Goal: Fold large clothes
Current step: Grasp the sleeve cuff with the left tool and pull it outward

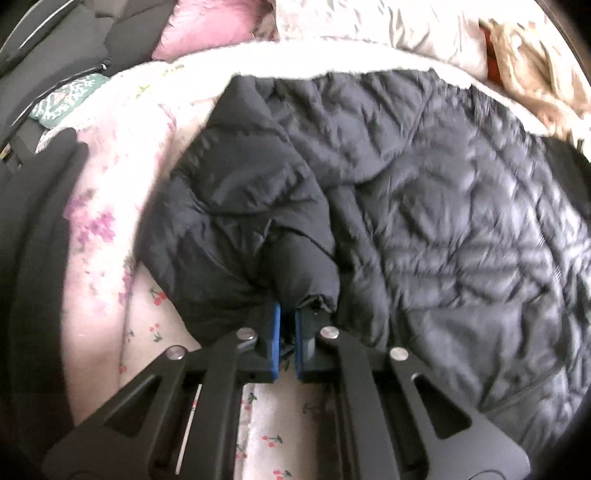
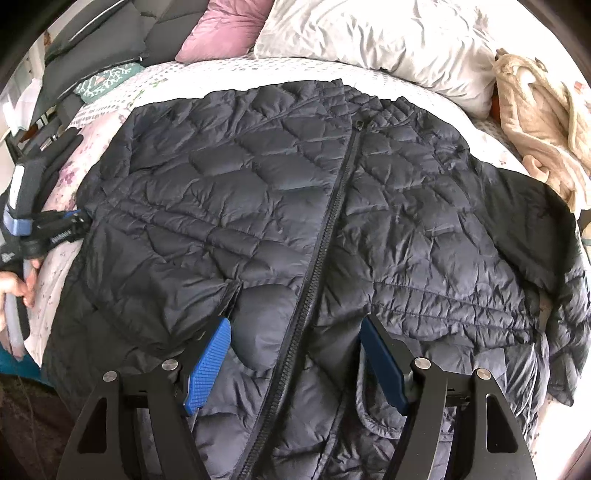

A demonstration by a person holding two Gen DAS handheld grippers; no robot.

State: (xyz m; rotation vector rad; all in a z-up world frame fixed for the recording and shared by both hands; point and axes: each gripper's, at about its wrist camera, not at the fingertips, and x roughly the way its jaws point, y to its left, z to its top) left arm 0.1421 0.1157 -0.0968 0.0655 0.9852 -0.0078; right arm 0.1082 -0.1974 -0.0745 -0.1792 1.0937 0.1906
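Observation:
A dark quilted puffer jacket lies front up on the bed, its zipper closed down the middle. In the left wrist view my left gripper is shut on the end of the jacket's left sleeve, which bunches up over the blue pads. The left gripper also shows at the jacket's left edge in the right wrist view. My right gripper is open and empty, hovering over the jacket's lower front, one finger either side of the zipper. The right sleeve lies folded in at the right.
The jacket rests on a floral bedsheet. A pink pillow and a white pillow lie at the head. A beige robe is heaped at the back right. Dark bags sit at the back left.

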